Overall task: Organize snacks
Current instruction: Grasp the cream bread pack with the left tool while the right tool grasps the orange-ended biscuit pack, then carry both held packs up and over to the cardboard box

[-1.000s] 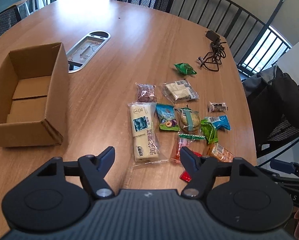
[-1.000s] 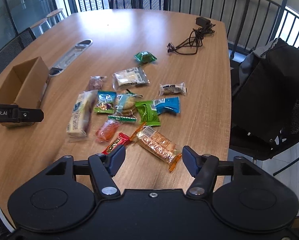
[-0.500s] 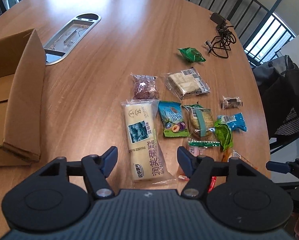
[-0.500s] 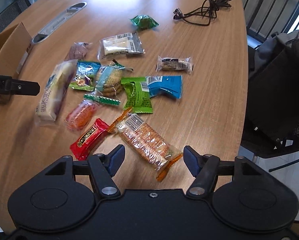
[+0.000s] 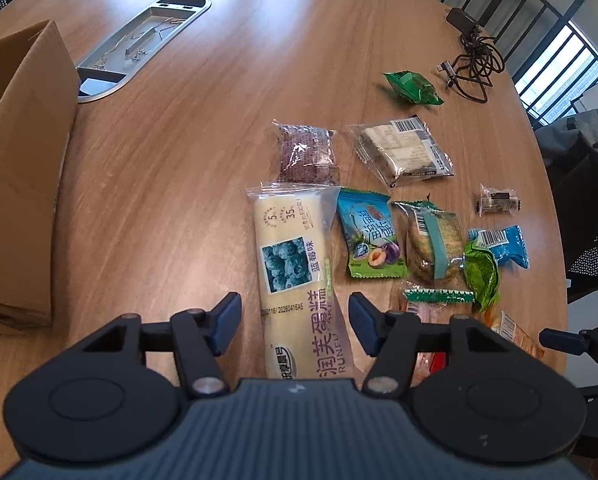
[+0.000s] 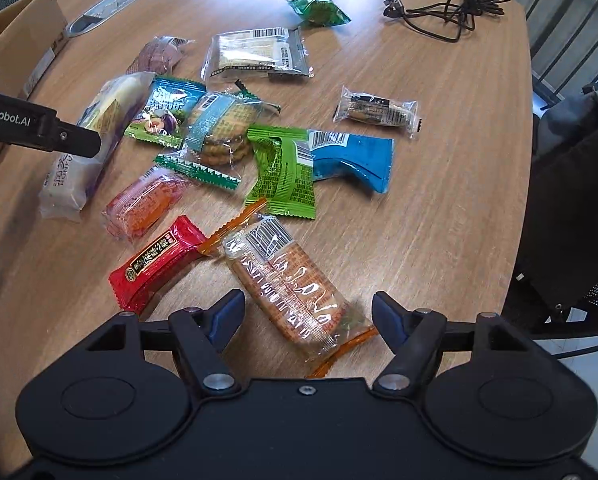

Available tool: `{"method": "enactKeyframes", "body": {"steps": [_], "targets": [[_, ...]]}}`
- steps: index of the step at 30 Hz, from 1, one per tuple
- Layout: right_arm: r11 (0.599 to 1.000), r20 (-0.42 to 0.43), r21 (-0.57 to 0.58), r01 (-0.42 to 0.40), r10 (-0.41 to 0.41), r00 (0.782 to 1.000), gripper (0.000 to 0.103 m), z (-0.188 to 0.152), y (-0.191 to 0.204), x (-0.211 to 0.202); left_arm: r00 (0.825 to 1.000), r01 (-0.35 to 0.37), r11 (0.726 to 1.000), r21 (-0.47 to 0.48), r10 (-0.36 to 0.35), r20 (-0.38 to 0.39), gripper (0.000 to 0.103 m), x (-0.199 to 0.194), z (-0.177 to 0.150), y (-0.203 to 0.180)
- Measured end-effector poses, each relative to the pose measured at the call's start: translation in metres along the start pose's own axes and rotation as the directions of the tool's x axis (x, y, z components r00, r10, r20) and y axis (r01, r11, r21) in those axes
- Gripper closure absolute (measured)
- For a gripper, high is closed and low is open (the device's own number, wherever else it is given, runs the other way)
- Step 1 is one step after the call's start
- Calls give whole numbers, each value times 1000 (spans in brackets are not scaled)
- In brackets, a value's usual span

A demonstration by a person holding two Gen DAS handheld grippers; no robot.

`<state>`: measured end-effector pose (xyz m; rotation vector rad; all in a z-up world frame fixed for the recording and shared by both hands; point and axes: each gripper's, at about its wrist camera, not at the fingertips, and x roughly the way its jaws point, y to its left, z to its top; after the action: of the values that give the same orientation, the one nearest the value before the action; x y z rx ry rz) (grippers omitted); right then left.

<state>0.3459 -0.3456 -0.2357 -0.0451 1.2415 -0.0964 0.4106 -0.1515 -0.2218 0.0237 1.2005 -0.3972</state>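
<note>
Several snack packets lie loose on the round wooden table (image 5: 187, 160). My left gripper (image 5: 294, 317) is open, its fingers on either side of the near end of a long pale cake packet (image 5: 289, 268), which also shows in the right wrist view (image 6: 95, 140). My right gripper (image 6: 309, 314) is open over an orange-trimmed cracker packet (image 6: 291, 284), which lies between its fingers. A red packet (image 6: 155, 262) lies just left of it. The open cardboard box (image 5: 19, 172) stands at the left.
A metal cable hatch (image 5: 143, 46) is set in the table beyond the box. A black charger and cable (image 5: 471, 60) lie at the far right. A chair with a dark bag (image 6: 571, 184) stands close to the table's right edge.
Both grippers have moved forward and down toward the snacks. The cake packet now lies between my left fingers and the cracker packet between my right fingers. Both stay open.
</note>
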Motion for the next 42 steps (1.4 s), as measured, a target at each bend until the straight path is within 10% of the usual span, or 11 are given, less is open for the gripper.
{"method": "enactKeyframes", "body": {"steps": [9, 16, 42], "targets": [[1000, 7, -3, -5, 5, 1000, 38, 4, 3, 7, 1000, 1, 1000, 2, -1, -12, 50, 11, 0, -1], [997, -20, 63, -51, 52, 998, 63, 4, 6, 6, 999, 18, 1000, 7, -18, -28, 69, 9, -3, 0], [969, 214, 168, -181, 143, 966, 63, -28, 23, -80, 992, -45, 998, -38, 49, 113, 71, -105, -59, -4]]}}
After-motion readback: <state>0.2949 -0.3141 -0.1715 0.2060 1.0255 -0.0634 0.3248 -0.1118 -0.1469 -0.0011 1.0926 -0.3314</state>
